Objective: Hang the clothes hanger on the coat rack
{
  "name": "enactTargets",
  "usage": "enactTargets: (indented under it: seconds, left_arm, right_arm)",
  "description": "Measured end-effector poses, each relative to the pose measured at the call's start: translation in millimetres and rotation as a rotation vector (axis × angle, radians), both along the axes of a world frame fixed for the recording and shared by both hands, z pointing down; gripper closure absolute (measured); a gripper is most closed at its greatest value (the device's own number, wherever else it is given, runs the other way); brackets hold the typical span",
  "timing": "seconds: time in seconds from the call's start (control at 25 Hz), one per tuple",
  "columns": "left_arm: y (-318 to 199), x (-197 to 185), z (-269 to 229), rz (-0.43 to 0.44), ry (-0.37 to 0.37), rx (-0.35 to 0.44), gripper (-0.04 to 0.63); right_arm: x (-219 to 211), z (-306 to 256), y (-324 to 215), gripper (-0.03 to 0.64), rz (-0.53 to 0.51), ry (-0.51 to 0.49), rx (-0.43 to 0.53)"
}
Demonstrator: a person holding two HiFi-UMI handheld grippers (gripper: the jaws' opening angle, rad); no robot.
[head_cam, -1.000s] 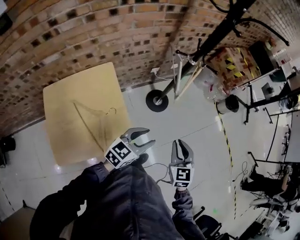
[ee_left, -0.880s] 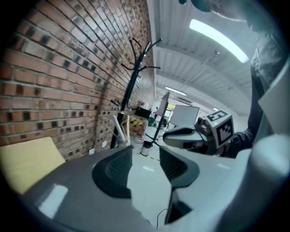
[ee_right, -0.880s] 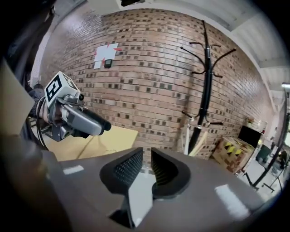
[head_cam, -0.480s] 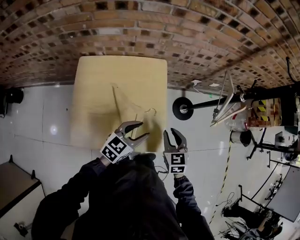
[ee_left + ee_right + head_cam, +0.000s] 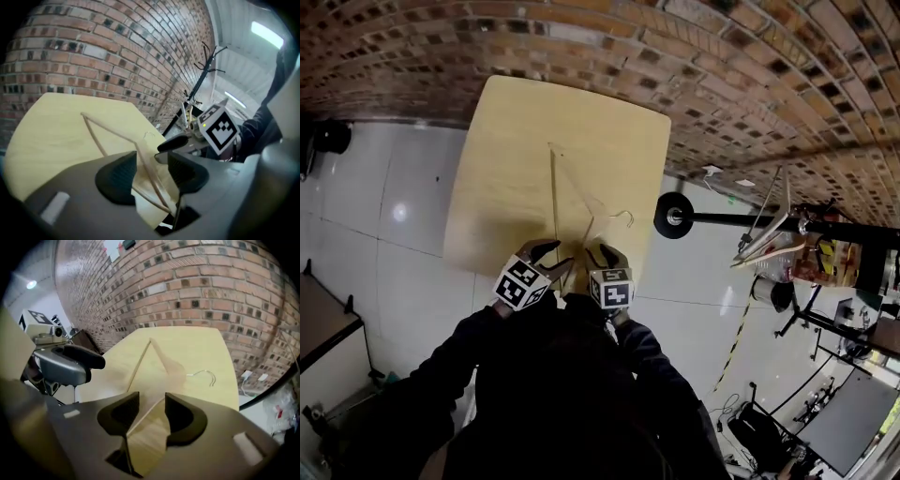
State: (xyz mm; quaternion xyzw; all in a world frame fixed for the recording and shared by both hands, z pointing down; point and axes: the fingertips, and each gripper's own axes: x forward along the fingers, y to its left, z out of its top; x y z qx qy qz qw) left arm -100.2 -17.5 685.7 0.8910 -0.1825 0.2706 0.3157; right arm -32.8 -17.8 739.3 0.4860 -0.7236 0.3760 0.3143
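Two hand-held grippers hover side by side at the near edge of the pale wooden bench (image 5: 502,178), both with jaws spread and just now widening. The left hand-held gripper (image 5: 551,257) straddles the near corner of the thin light-wood clothes hanger (image 5: 553,197) without pinching it. The right hand-held gripper (image 5: 602,251) has a hanger rod in its gap, likewise unpressed. The hanger lies flat, its long bar running straight away from the grippers, its wire hook (image 5: 624,217) pointing right. Further right of the right one stands the black coat rack (image 5: 741,221). Beyond both rises a red brick wall (image 5: 675,56).
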Motion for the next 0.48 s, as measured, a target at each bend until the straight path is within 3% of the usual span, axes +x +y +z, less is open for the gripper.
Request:
enactTargets:
  seconds: [0.2,0.48]
  left_arm:
    - [8.8,-9.4,35.1,-0.045,-0.053,-0.076,0.379]
    - [23.0,-4.8,75.8,-0.038,-0.067,-0.189,0.379]
  right_arm:
    - [-11.6,38.4,19.5,0.420,0.083,0.013,-0.145]
    - [-13.0,47.1,20.7,0.417,0.117,0.035,-0.189]
